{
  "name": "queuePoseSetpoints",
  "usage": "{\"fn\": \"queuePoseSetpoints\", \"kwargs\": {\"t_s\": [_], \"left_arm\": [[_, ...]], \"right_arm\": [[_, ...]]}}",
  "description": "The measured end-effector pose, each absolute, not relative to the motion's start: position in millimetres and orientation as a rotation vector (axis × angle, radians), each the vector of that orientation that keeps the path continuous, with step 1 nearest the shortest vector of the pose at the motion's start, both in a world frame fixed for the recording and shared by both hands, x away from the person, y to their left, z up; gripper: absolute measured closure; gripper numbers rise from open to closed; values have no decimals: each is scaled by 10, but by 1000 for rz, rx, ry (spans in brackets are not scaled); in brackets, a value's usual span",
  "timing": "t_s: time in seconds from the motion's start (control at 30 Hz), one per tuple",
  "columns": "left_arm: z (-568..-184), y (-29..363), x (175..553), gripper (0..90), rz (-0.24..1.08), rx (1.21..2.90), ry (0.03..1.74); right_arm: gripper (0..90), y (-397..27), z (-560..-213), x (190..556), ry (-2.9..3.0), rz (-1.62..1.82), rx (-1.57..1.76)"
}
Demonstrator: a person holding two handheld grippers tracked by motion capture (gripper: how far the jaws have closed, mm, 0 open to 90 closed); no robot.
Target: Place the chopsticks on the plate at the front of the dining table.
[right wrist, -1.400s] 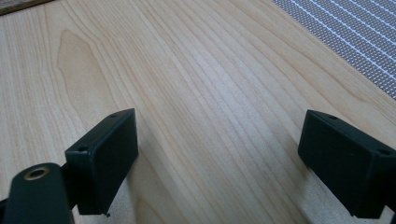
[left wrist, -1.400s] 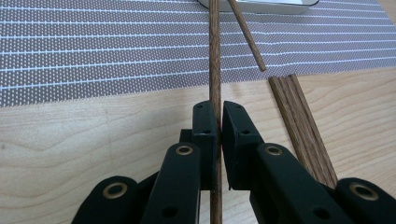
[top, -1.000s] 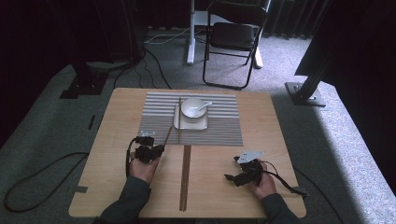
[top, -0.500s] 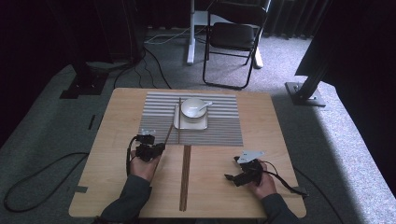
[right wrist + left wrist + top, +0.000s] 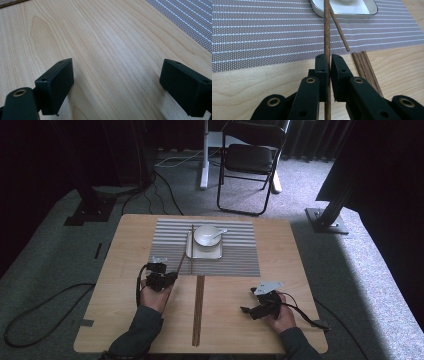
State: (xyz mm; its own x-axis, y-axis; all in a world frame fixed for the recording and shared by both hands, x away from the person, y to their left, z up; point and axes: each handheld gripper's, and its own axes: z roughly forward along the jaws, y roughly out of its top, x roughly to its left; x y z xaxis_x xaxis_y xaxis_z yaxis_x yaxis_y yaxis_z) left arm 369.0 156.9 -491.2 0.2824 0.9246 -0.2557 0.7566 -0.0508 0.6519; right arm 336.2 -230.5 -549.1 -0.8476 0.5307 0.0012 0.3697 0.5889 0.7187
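Hand-held gripper (image 5: 116, 87), jaws wide apart, over wooden table (image 5: 105, 45), striped mat (image 5: 190, 17) beyond.

Desk (image 5: 125, 320): 1. Striped placemat (image 5: 235, 260): 1. White square plate (image 5: 204, 253): 1. Bowl (image 5: 206, 235) on plate: 1, with 1 spoon (image 5: 220, 232). Single chopsticks: 2, one clamped in left gripper (image 5: 328, 65), one loose (image 5: 339, 31) beside plate. Chopstick bundle (image 5: 198, 310) on desk: 1, count inside unclear. Grippers: 2, right gripper (image 5: 116, 85) spread wide. Folding chair (image 5: 250, 160): 1.
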Motion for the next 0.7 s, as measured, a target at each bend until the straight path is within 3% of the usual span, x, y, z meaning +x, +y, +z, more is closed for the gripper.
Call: {"fn": "queuePoseSetpoints", "kwargs": {"t_s": [0.7], "left_arm": [[-4849, 1533, 3751, 845, 306, 1840, 1504]], "right_arm": [[116, -2305, -5491, 3362, 2605, 1105, 750]]}}
